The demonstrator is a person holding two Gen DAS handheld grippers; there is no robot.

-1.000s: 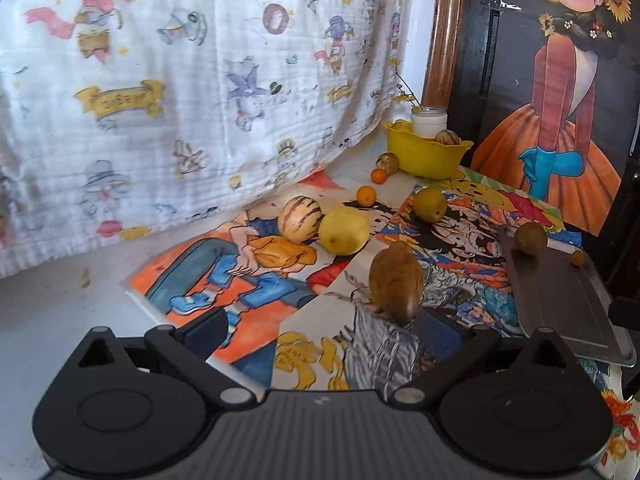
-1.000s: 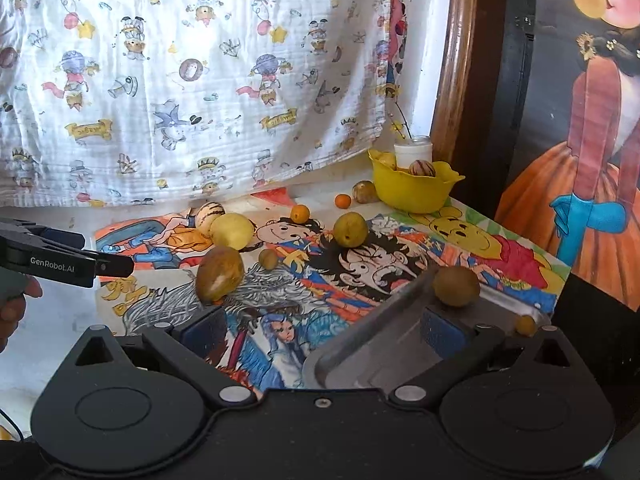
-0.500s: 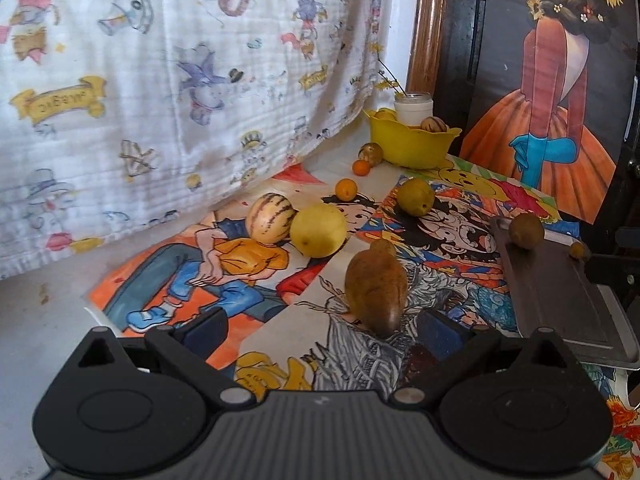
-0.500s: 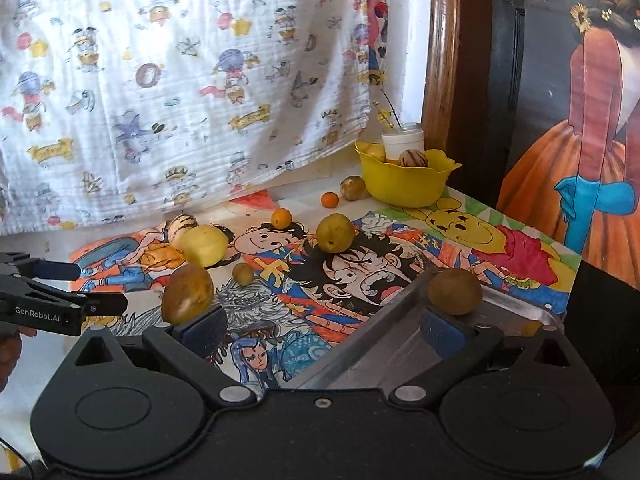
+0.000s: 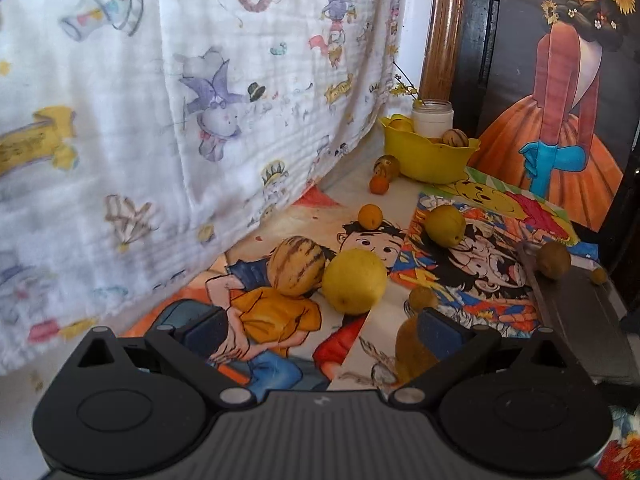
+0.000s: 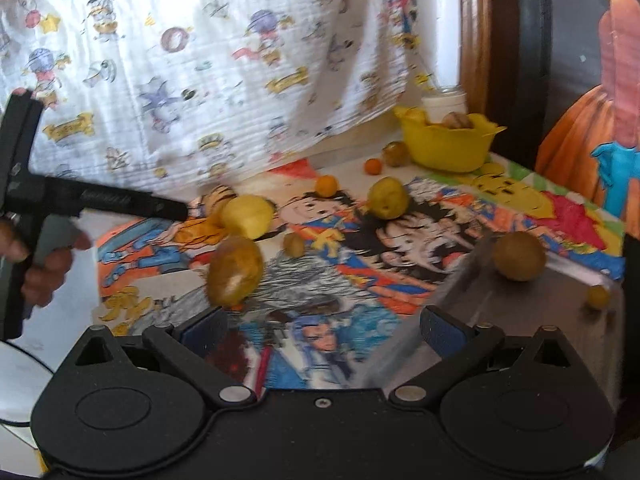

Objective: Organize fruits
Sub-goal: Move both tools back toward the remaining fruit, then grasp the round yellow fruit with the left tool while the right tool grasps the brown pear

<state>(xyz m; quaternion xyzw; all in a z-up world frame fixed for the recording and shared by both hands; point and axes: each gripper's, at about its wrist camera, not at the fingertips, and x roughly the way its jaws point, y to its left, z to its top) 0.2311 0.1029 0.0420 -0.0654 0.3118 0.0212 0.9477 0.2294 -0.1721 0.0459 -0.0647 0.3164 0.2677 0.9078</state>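
1 yellow bowl (image 5: 430, 160), 1 metal tray (image 5: 580, 320), 2 oranges (image 5: 370, 216) (small ones), 1 jar (image 5: 433, 118).

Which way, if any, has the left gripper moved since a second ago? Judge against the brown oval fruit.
Yes. The left gripper has moved forward and left: the brown oval fruit, earlier between its fingers, now sits behind its right finger.

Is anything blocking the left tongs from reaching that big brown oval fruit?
Nothing visible. The left tongs are open, and the brown oval fruit lies right by their right finger, with only bare cartoon mat between.
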